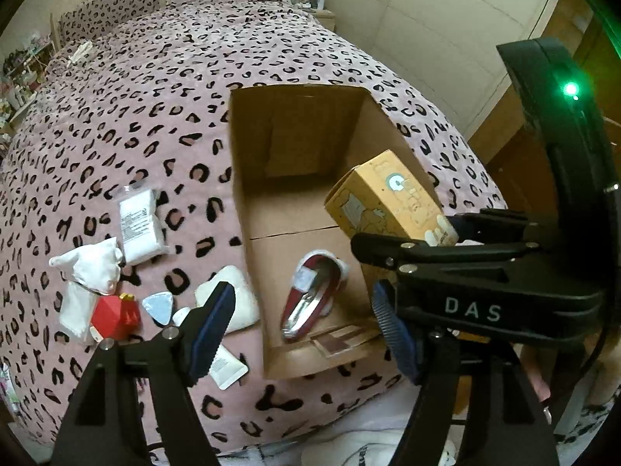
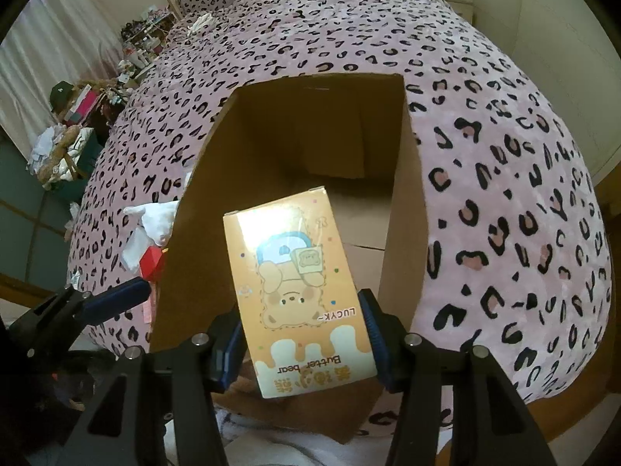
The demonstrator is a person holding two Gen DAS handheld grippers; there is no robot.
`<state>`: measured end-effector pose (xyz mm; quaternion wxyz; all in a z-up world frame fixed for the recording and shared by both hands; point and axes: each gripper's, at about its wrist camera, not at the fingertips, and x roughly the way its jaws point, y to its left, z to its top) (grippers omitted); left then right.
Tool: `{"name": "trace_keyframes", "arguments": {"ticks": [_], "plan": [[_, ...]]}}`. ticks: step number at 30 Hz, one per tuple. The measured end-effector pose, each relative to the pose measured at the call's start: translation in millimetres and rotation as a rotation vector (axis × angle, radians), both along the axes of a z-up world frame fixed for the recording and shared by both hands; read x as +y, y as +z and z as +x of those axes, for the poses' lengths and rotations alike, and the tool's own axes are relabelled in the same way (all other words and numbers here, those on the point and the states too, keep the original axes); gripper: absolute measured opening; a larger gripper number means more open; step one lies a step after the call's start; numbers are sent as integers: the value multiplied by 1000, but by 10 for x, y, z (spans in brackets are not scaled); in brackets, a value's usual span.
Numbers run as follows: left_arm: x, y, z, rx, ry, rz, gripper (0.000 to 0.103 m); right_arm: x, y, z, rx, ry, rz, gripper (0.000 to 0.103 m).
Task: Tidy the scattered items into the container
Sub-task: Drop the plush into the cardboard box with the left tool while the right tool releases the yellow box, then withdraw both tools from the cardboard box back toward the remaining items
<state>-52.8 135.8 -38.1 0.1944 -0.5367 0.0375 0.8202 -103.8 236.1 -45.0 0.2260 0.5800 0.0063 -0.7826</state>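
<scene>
The right gripper (image 2: pixel 302 349) was clamped on the orange bear carton (image 2: pixel 299 287), holding it over the open cardboard box (image 1: pixel 240 178) on the leopard-print bedspread (image 1: pixel 155 97). The placing step was in hand; next called for lowering it beside the red-and-silver item (image 1: pixel 310 299) already inside and letting go. The left gripper (image 1: pixel 302 318) stood apart and empty (white packets (image 1: pixel 139 225) waited just left of the box)
</scene>
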Motion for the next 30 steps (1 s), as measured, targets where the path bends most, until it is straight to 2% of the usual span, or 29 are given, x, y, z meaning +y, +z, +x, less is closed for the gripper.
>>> {"name": "trace_keyframes", "arguments": {"ticks": [9, 13, 23, 30], "plan": [[-115, 83, 56, 19, 40, -30, 88, -6, 107, -2, 35, -49, -14, 58], [-184, 89, 48, 15, 56, -24, 88, -23, 177, 20, 65, -66, -2, 59], [-366, 125, 100, 23, 86, -13, 88, -154, 238, 116, 61, -31, 38, 59], [-921, 114, 163, 31, 199, -19, 88, -366, 401, 262, 82, 5, 24, 59]]}}
